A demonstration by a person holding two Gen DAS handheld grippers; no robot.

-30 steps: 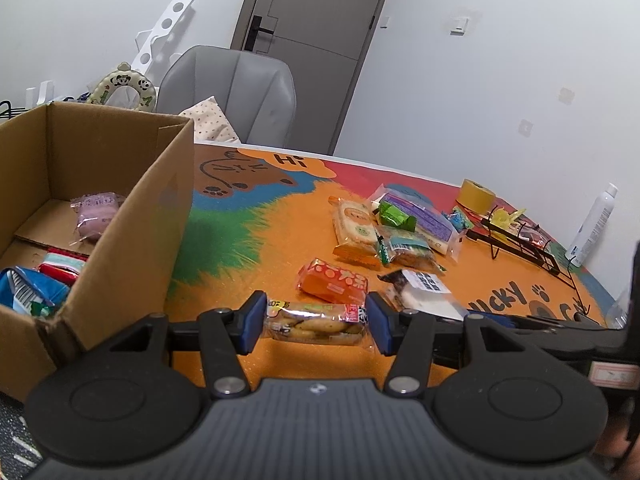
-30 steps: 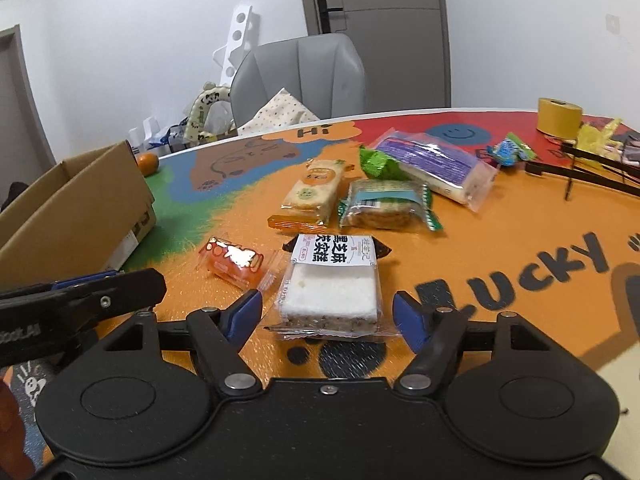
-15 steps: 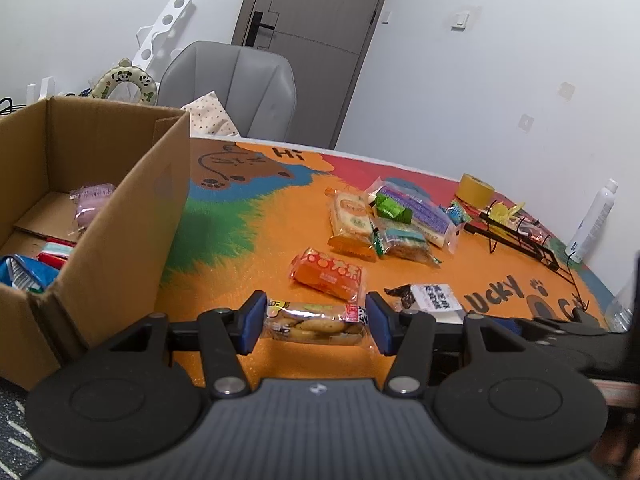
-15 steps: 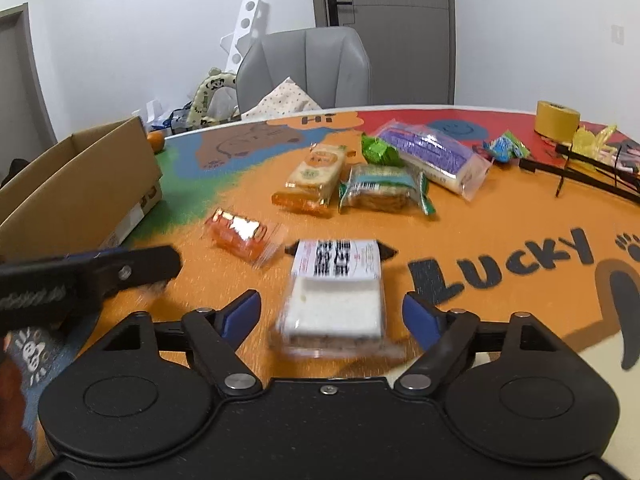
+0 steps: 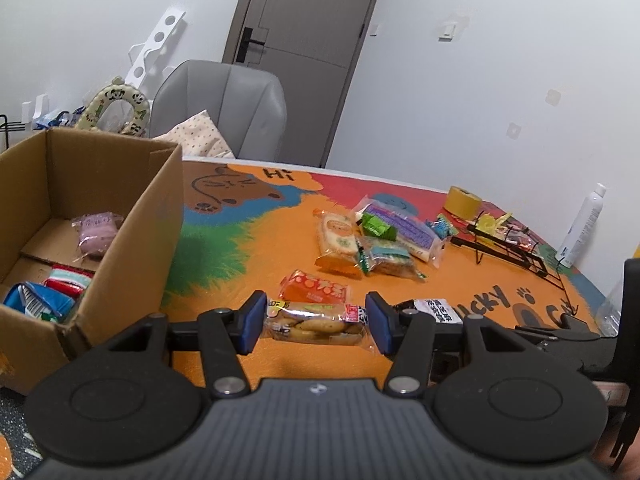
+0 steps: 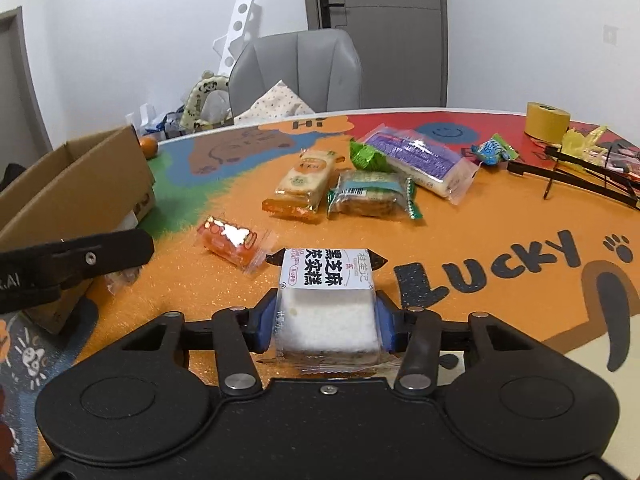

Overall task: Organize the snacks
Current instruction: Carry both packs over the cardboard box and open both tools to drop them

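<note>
**Two packets, two grips**

Two snacks are clamped. The right gripper (image 6: 326, 322), its jaws just closed in, presses a white cake packet (image 6: 327, 312) with a black-lettered label, at the near edge of the orange table (image 6: 500, 208). The left gripper (image 5: 316, 323) pinches a clear biscuit packet (image 5: 316, 322) by its ends. Only the left view looks into the cardboard box (image 5: 132, 236), where several wrapped snacks lie.

My two wrist fisheyes sit low, close over orange table mat (image 5: 248, 248), angled down toward grey chair (image 6: 298, 68) and door (image 5: 304, 60). Both share central snack cluster (image 6: 360, 176), cardboard box (image 5: 92, 216) at left.
</note>
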